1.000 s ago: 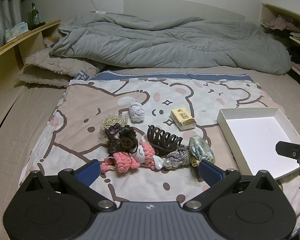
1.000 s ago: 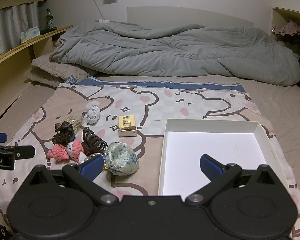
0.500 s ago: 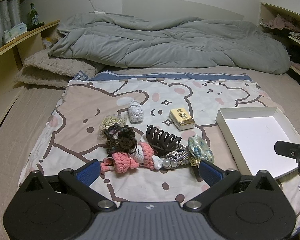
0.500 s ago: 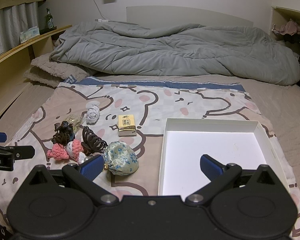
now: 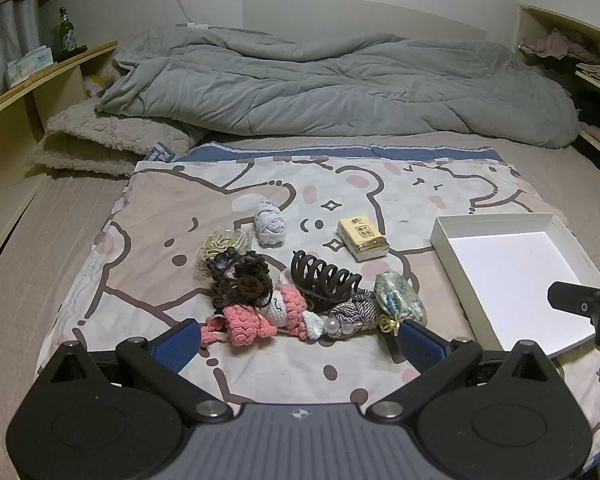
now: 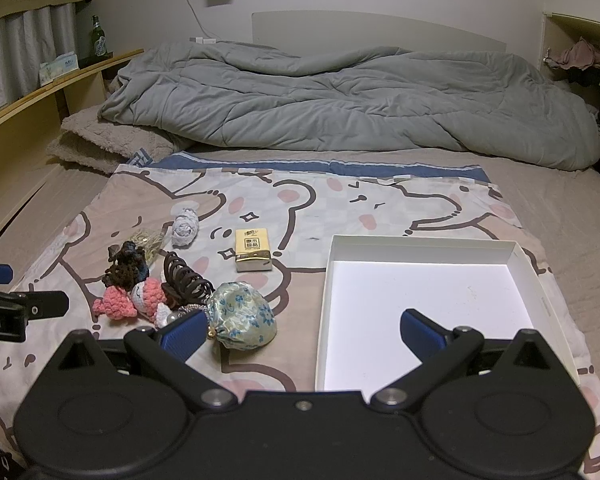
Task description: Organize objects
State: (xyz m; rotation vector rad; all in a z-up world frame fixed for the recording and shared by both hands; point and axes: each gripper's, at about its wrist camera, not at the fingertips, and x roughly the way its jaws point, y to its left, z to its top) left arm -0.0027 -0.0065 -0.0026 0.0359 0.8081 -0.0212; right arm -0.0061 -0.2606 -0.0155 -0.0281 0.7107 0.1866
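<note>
Both hand-held grippers wide, holding nothing: left [image 5: 298, 342] faces the trinket pile [image 5: 300, 300], right [image 6: 300, 330] over empty white tray [image 6: 520, 258], prob. the drop spot.

Holding left gripper [image 5: 298, 342] and right gripper [image 6: 302, 334] low and level, side by side, both jaws spread wide, gripping nothing.

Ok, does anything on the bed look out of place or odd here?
Only the clutter: the hair claw, pink crochet toy and floral pouch lie tangled in one heap beside the white tray, which holds nothing. Nothing looks spilled or damaged.
</note>
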